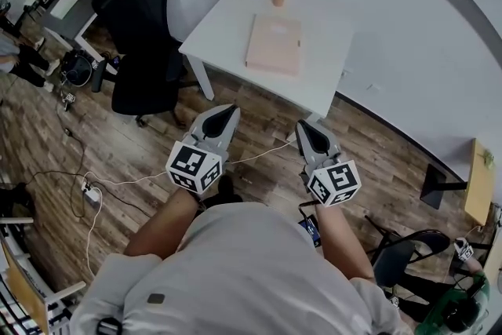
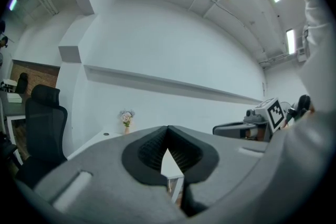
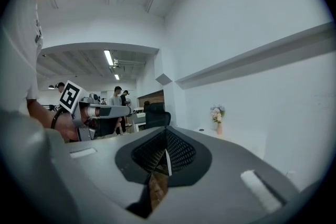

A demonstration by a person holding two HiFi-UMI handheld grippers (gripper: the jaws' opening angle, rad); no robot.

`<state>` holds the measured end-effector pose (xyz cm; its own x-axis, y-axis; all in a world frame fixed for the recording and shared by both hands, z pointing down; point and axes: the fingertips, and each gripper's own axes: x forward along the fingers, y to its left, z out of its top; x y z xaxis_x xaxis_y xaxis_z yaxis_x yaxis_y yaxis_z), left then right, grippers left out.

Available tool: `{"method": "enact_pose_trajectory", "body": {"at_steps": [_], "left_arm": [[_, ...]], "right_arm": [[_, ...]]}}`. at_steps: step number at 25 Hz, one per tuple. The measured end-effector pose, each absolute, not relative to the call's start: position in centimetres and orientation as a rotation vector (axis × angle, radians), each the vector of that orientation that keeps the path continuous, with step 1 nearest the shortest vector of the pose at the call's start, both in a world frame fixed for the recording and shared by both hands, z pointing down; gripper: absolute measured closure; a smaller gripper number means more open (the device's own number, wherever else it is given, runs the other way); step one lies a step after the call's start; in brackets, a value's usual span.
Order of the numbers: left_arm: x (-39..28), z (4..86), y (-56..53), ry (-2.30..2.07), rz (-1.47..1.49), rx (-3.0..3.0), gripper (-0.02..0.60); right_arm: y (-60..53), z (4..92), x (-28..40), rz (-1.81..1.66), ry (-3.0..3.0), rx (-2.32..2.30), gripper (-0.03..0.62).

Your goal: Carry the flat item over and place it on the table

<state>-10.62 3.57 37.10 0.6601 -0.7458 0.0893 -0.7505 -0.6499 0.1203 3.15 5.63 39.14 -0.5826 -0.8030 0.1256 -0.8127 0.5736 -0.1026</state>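
Left gripper point(image 1: 227, 112), right gripper point(image 1: 305, 127): my jaws pressed together, empty. Pink pad point(image 1: 274, 44) upper centre on table point(image 1: 222, 21): likely light, stiff; pinch near edge.

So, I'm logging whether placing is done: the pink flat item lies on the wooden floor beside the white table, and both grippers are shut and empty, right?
No: the head view shows the pink flat item lying on the white table, not beside it. The left gripper and the right gripper are shut and empty.
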Motion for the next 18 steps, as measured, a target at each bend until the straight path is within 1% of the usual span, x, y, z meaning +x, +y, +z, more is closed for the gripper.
{"method": "enact_pose_trajectory", "body": {"at_steps": [9,18], "left_arm": [[-5.6,37.7,9.6,-1.268,0.074,2.716,0.581],[-3.6,37.8,13.5,-1.294,0.069,2.702,0.581]], "right_arm": [[11.4,39.5,7.2,0.226,-2.779,1.343,0.585],[14.9,39.3,9.0,0.232,-2.811,1.316,0.585]]}}
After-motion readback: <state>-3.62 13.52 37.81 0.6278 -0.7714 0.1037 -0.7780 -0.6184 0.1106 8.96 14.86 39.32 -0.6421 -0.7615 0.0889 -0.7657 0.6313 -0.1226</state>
